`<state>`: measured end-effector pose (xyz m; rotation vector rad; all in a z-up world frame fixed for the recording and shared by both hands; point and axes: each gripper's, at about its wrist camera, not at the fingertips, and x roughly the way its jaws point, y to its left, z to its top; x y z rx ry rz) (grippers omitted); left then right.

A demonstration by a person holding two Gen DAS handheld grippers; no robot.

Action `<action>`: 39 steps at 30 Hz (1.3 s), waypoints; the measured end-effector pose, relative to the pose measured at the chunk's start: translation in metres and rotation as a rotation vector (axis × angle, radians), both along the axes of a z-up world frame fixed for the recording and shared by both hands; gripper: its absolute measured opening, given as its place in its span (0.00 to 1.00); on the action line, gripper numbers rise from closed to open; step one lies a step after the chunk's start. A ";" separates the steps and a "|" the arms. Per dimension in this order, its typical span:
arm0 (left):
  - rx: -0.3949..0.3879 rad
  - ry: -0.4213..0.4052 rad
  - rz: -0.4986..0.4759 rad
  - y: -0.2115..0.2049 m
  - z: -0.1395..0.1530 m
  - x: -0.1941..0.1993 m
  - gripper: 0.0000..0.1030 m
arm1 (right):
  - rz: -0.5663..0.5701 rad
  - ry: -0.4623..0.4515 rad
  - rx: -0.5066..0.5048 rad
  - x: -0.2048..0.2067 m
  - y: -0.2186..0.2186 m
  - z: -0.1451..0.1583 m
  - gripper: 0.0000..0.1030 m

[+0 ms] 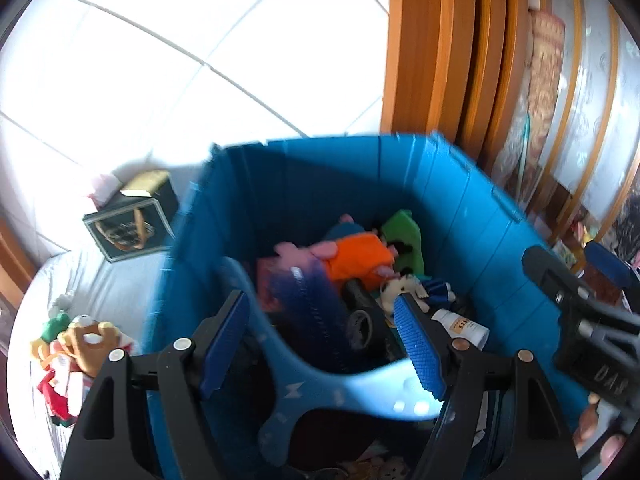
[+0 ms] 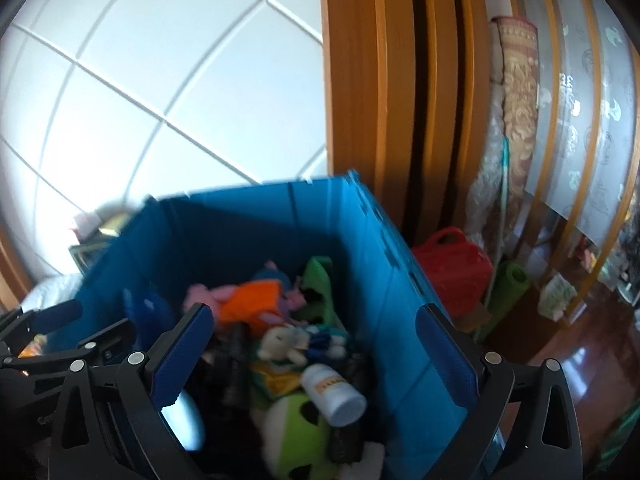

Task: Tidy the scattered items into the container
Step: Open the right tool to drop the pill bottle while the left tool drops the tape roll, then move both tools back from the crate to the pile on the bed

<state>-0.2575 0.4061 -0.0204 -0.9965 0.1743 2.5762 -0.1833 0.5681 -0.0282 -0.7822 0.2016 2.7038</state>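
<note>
Bin: blue, open-topped, on the floor beside a wooden door frame; seen also from the right wrist.
Bin contents: pink-and-orange plush near the middle, green plush behind it, small white plush, white bottle lying on its side, dark cylinders. The right view adds a green-and-white ball-like toy below the bottle.
Brush: light blue handle with dark blue bristles, motion-blurred, lying across the space between the left claw's pads over the bin; whether it touches either pad cannot be told from the blur.
Left claw: spread wide above the near edge of the bin, pinching nothing that I can confirm.
Right claw: spread wide above the bin, nothing between its pads; it shows at the right edge of the left view.
Outside the bin, left: dark box on white cloth, a heap of plush toys nearer the camera.
Outside the bin, right: red plastic case, green roll, dark wood floor.
Wall: white tiles.
</note>
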 end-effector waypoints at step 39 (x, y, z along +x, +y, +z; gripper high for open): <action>-0.064 -0.198 0.524 -0.587 -0.199 0.019 0.83 | 0.465 -0.232 -0.160 -0.059 -0.496 -0.143 1.00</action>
